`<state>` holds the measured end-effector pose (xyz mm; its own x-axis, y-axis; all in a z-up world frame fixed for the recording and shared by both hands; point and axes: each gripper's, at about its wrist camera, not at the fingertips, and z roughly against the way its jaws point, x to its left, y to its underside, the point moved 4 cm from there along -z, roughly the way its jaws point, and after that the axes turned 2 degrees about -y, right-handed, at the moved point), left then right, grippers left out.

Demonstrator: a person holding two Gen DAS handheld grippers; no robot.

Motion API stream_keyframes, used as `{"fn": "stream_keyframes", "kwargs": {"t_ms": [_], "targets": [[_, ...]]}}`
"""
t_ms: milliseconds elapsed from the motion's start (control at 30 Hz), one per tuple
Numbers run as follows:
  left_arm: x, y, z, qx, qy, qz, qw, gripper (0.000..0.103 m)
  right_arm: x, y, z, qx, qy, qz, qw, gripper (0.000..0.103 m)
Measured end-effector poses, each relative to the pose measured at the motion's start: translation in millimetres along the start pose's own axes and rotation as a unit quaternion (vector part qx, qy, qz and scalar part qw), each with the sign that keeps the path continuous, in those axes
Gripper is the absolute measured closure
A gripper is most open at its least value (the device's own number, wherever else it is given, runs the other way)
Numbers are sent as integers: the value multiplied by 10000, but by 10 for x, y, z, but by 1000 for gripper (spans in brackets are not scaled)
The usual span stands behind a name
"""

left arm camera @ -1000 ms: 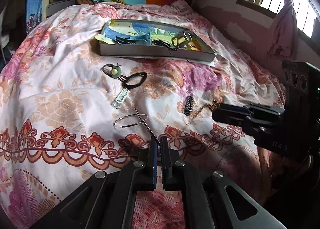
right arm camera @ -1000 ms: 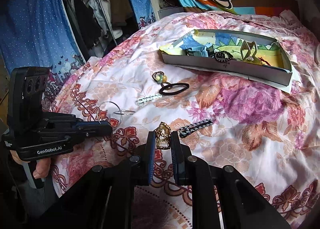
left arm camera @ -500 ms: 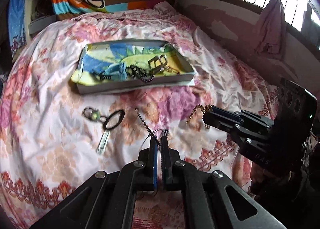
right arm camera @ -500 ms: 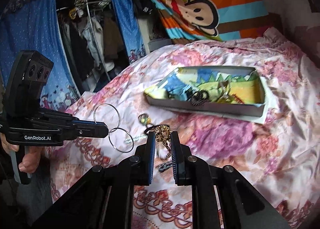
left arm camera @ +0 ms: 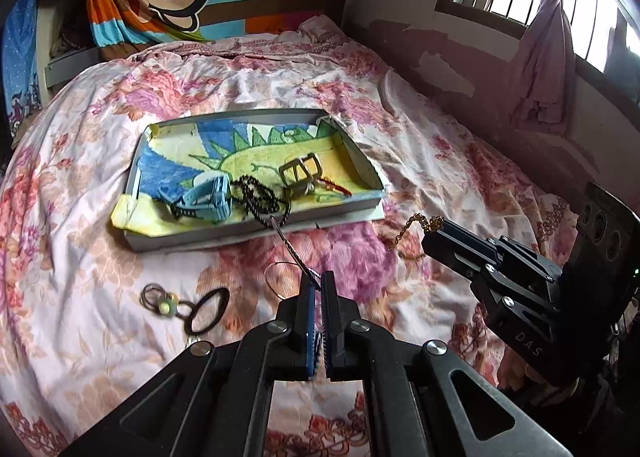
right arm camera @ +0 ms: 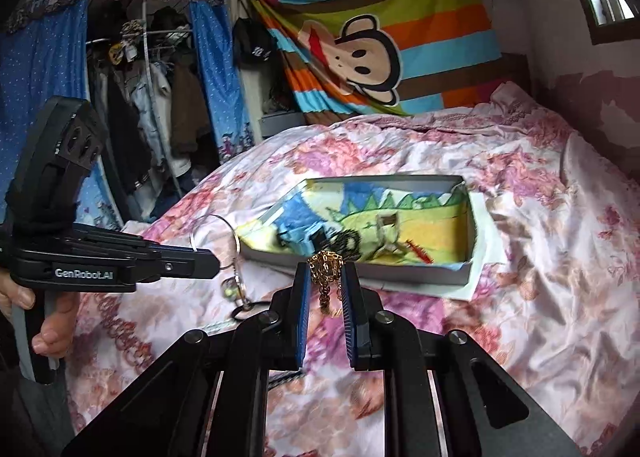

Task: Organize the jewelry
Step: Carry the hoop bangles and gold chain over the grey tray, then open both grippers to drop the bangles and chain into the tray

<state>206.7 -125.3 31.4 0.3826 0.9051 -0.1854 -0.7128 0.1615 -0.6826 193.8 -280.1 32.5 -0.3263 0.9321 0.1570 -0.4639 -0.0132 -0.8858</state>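
Left wrist view: the left gripper (left arm camera: 317, 289), closed on the wire rings (left arm camera: 280, 277), hung just short of the tray (left arm camera: 256, 235), which had lain well ahead a second earlier. Right wrist view: the right gripper (right arm camera: 325, 273), clamped on the gold chain (right arm camera: 326, 269), had likewise lifted off the bed (right arm camera: 540, 257) toward the tray. Carry both pieces fully over the rim before releasing, so the dangling ends clear it.

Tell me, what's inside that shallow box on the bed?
The box is lined with a crayon drawing. On it lie a blue watch, black beads and a brass buckle with a red cord. Anything beneath them is hidden.
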Motion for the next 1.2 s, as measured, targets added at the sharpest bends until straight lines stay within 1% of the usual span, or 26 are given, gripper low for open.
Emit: {"fn": "stream_keyframes", "kwargs": {"t_ms": [167,267,333,433,567,700,833,1000,1200], "targets": [[108,-259,-190,-41,138,253,9996,100,-251,-199,-267,-85,246,-120,9996,89],[177,-447,-298,-184,75,360,9992,100,-410,-279,-426,-159,294,-122,9994,89],[247,-592,-400,-306,85,541,9980,100,-507,-284,-521,-192,281,-144,9993,89],[343,-790,-598,-472,68,782,9958,100,-696,-269,-728,-117,390,-284,9988,89],[387,-951,-928,-488,113,937,9943,100,-886,-219,-991,-54,451,-555,9974,89],[379,-953,-1238,-333,103,976,9946,100,-924,-118,-1178,-22,646,-449,9969,89],[397,-880,-1450,-188,109,981,9949,100,-960,-61,-1322,-10,580,-587,9966,89],[467,-784,-1591,-21,99,1026,9947,100,-968,-35,-1427,40,484,-581,9971,89],[536,-689,-1701,174,78,1165,9930,99,-965,25,-1504,195,553,-563,9967,89]]}}
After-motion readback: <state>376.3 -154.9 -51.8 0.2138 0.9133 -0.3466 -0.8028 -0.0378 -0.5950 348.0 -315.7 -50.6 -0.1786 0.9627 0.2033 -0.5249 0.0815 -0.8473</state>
